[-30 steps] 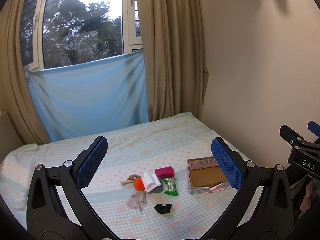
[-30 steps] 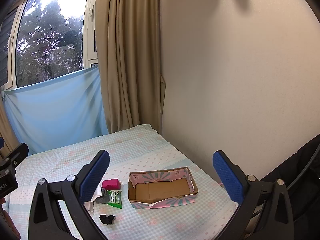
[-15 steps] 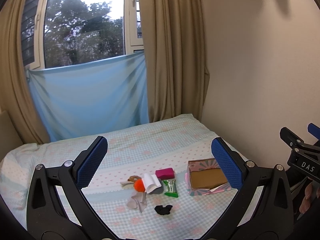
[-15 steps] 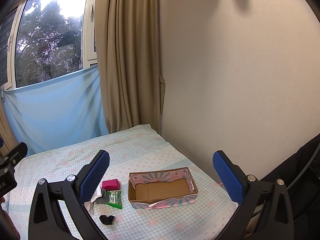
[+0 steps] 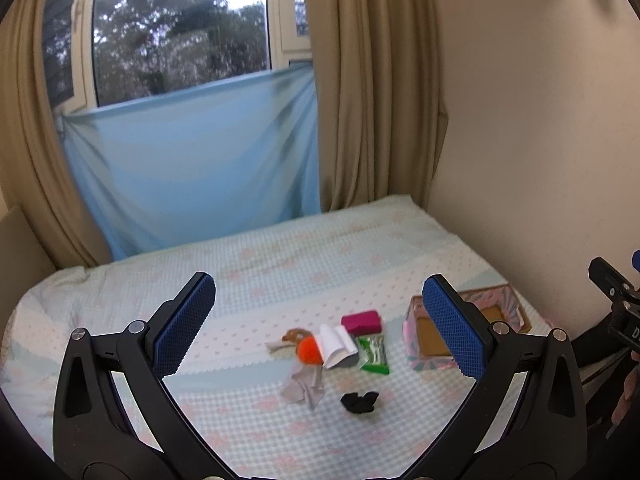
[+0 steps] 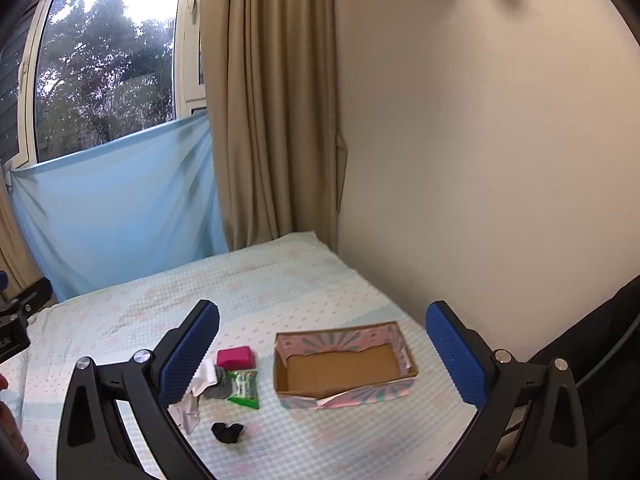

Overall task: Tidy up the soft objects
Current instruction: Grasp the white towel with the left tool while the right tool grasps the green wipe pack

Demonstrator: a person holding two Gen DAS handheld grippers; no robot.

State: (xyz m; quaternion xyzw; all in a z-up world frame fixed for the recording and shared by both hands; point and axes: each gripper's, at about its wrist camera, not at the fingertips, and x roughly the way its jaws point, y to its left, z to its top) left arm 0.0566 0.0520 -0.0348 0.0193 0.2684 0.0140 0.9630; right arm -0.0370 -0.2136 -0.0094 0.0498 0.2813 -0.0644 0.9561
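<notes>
A small pile lies on the bed: a pink block [image 5: 361,322], a white folded cloth [image 5: 337,344], an orange ball [image 5: 309,352], a green packet [image 5: 374,354], a grey cloth [image 5: 303,386] and a black sock [image 5: 359,402]. An open pink-patterned cardboard box [image 6: 344,368] stands to their right, nothing in it. My left gripper [image 5: 320,328] is open and empty, held above and short of the pile. My right gripper [image 6: 322,354] is open and empty, short of the box. The pile also shows in the right wrist view: pink block [image 6: 235,358], green packet [image 6: 244,390], black sock [image 6: 227,432].
The bed [image 5: 280,264] has a light checked cover and meets a cream wall [image 6: 480,160] on the right. A blue cloth [image 5: 192,160] hangs under the window, with beige curtains [image 6: 272,120] beside it. The right gripper's body [image 5: 616,304] shows at the left view's right edge.
Both grippers have tilted slightly down and forward toward the bed; the objects sit a bit higher in view. Nothing was grasped or moved.
</notes>
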